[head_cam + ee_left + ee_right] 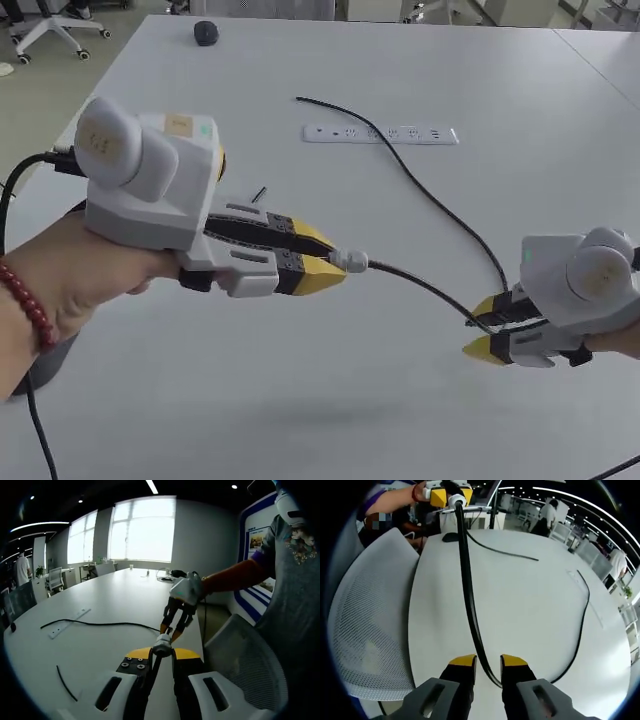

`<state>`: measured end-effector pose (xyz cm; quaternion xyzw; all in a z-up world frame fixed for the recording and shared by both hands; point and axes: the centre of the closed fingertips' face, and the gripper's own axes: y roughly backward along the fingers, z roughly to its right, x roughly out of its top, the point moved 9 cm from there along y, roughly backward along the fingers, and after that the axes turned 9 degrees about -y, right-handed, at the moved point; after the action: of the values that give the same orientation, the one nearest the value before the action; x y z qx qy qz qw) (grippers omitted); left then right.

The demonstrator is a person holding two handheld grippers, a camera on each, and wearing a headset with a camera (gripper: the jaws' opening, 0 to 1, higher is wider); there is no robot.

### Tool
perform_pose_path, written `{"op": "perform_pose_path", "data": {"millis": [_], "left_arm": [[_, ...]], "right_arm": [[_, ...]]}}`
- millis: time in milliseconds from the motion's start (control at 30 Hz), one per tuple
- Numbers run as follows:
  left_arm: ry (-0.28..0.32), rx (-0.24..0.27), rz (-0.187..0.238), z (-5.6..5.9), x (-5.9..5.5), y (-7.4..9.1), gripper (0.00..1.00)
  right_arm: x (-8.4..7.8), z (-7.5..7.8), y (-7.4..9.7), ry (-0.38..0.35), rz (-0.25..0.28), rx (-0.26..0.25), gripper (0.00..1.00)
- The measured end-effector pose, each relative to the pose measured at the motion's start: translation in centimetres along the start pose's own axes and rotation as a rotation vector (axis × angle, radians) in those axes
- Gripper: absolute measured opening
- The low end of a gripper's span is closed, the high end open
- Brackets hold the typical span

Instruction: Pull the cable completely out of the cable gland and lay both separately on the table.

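We record one long white table [300, 420], a mesh chair [370, 610] beside it, tall bright windows [142, 530], ceiling strip lights [152, 486], and a wheeled office chair [50, 25] on beige floor [35, 95].

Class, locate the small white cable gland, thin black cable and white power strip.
small white cable gland [350, 262]: head view, body
thin black cable [466, 580]: right gripper view, taut middle
white power strip [380, 134]: head view, top face

Small white plastic cable gland [350, 262] [161, 644] [456, 501], centre frame in head view, raised off table, pinched at tips of left gripper [330, 265]. Thin black cable [432, 199] [100, 624] [467, 580] still threaded in gland, runs in air down-right to right gripper [482, 328], pinched between its jaws. Rest of cable lies curved on table toward upper centre, free end there.
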<state>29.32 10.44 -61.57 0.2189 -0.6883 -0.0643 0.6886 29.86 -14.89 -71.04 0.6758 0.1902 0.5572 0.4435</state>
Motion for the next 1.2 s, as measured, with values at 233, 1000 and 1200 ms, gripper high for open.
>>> {"op": "perform_pose_path", "data": {"millis": [233,1000,1200], "left_arm": [[-0.002,0.006,-0.006,-0.1,0.0,0.0,0.16],[0.003,0.010,-0.021,0.2,-0.5,-0.4,0.16],[-0.001,0.006,-0.021,0.3,-0.5,-0.3,0.16]], "right_arm": [[2.7,-1.1,1.0,0.015,0.076,0.019,0.17],[12.2,-5.3,5.5,0.190,0.311,0.030,0.19],[12.4,-5.2,4.8,0.212,0.283,0.035,0.17]]}}
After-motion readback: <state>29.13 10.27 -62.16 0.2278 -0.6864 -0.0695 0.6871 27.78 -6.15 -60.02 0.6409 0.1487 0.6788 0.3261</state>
